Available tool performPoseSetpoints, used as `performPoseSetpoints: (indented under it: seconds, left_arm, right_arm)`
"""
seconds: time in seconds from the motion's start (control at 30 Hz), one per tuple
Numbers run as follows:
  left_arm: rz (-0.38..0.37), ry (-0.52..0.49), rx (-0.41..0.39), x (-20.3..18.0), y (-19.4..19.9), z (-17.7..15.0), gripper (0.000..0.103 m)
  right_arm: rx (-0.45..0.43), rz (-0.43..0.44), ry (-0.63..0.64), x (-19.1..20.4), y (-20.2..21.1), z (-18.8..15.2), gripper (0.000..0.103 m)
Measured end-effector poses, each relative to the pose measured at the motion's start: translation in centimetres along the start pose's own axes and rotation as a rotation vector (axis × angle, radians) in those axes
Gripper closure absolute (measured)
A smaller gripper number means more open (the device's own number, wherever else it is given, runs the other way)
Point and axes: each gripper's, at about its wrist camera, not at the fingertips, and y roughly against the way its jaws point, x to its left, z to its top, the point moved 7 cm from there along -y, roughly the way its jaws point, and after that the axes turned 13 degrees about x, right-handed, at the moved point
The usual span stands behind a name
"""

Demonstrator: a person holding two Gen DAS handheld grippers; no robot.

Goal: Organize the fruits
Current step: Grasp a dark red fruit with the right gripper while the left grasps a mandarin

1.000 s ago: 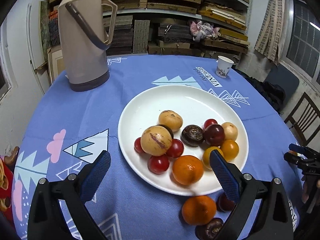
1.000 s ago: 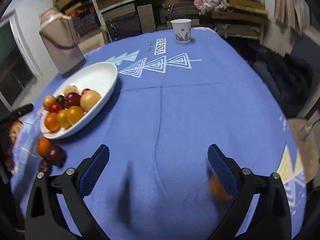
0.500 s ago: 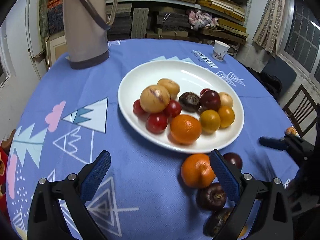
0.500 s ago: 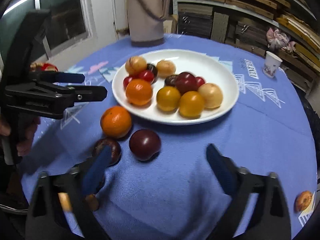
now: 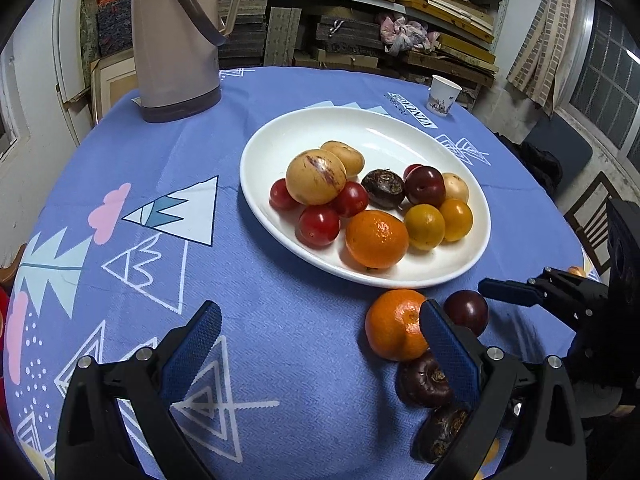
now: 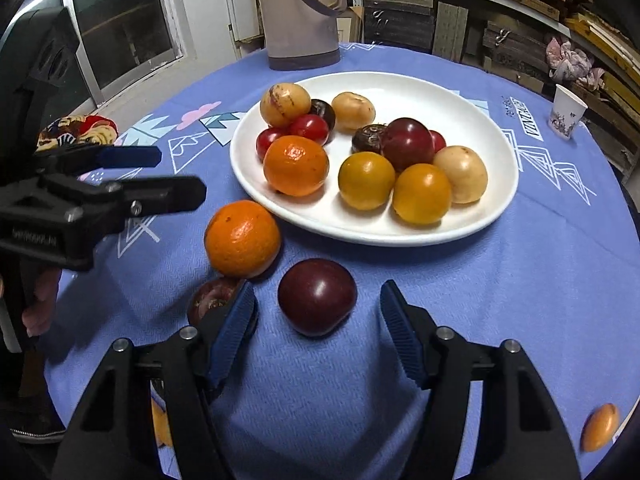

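The dark plum [image 6: 317, 297] lies on the blue cloth [image 6: 520, 300] at lower centre of the right wrist view, just below the white plate [image 6: 500, 200]; it is roundish, slightly wider than tall, with no clear pointing end. A second ago this view showed bare cloth with the plate far at the left. The right gripper [image 6: 318, 332] is about half open and closing, the plum between its pads but untouched. The left gripper [image 5: 320, 344] is wide open, holding nothing, beside an orange [image 5: 394, 326].
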Motion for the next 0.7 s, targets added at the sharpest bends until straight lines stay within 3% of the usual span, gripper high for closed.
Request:
performPoseSetpoints:
  seconds: [0.13, 0.27, 0.7]
  left_arm:
    - [0.0, 0.003, 0.003, 0.1, -0.1, 0.0, 0.003]
    - [0.0, 0.001, 0.013, 0.0, -0.3, -0.1, 0.003]
    - [-0.013, -0.046, 0.063, -2.5, -2.2, -0.4, 0.003]
  right_arm:
    - [0.02, -0.013, -0.003, -0.2, -0.9, 0.2, 0.043]
    - [0.028, -0.006, -0.014, -0.3, -1.6, 0.3, 0.063]
    - [-0.017, 0.044, -0.129, -3.0, 0.5, -1.3, 0.064]
